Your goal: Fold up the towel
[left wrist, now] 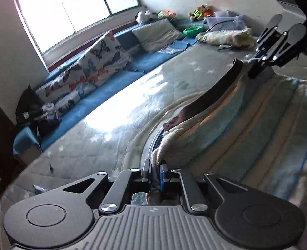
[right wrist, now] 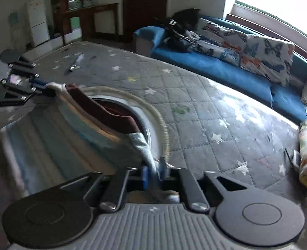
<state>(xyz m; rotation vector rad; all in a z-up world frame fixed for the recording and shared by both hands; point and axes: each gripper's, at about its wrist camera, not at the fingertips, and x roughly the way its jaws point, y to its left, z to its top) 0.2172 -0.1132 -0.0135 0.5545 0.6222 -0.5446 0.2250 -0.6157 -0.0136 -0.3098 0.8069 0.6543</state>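
A striped towel (left wrist: pixel 247 112), pale blue and cream with a dark brown edge, is lifted off a grey quilted mat (left wrist: pixel 115 112). My left gripper (left wrist: pixel 155 166) is shut on one corner of it. The right gripper (left wrist: pixel 255 70) shows at the far end of the brown edge, gripping the other corner. In the right wrist view the towel (right wrist: pixel 55 129) stretches from my right gripper (right wrist: pixel 154 171), shut on its near corner, to the left gripper (right wrist: pixel 47 88) at the far left. The brown edge sags between the two. A round white ring on the mat (right wrist: pixel 195 108) is partly hidden behind the towel.
A blue sofa (right wrist: pixel 205 64) with butterfly-print cushions (right wrist: pixel 266 56) runs along the mat under a bright window (left wrist: pixel 70 6). A black bag (right wrist: pixel 180 29) lies at its end. Toys, a pillow and a bundled cloth (left wrist: pixel 226 37) sit at the far side. A small pen-like item (right wrist: pixel 74 64) lies on the mat.
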